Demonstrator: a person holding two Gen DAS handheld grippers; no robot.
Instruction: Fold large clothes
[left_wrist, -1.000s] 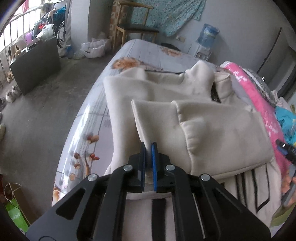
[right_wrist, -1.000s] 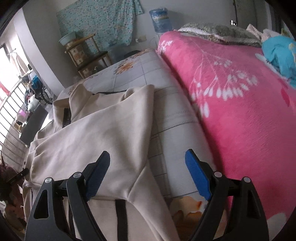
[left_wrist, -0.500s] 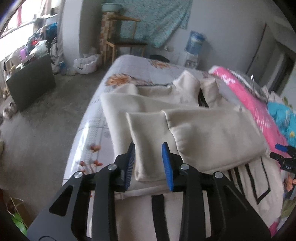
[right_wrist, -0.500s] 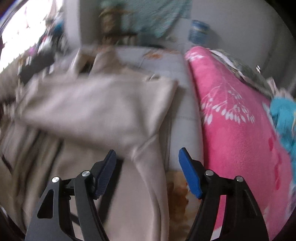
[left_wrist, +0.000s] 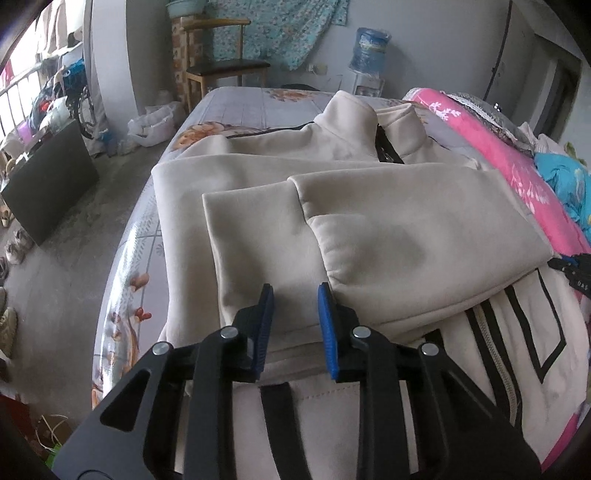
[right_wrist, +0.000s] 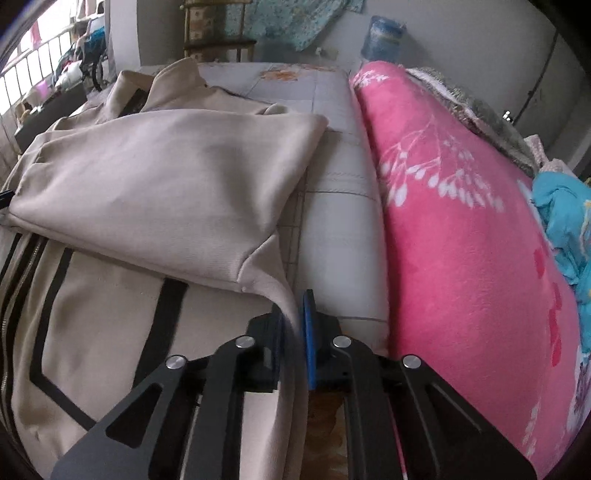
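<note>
A beige jacket (left_wrist: 369, 229) with black stripes lies on the bed, both sleeves folded across its chest. My left gripper (left_wrist: 295, 306) hovers over the cuff end of the folded sleeve. Its jaws stand apart and are closing, the blue pads (left_wrist: 327, 314) clear of the cloth under them. In the right wrist view the jacket (right_wrist: 166, 177) fills the left half. My right gripper (right_wrist: 295, 317) is at the jacket's right side edge, its jaws closing with a ridge of beige fabric pinched between the pads. The right gripper's tips (left_wrist: 572, 269) show at the left wrist view's right edge.
A pink blanket (right_wrist: 461, 221) is heaped along the bed's right side, with blue cloth (right_wrist: 565, 221) beyond it. Flowered sheet (left_wrist: 251, 107) shows past the collar. A wooden chair (left_wrist: 221, 70) and a water bottle (left_wrist: 369, 48) stand at the wall. Floor, shoes and a black box (left_wrist: 48, 184) lie left.
My left gripper let go of the sleeve cuff, opened and drew back a little. My right gripper came down onto the jacket's right edge and went from wide open to pinching the fabric.
</note>
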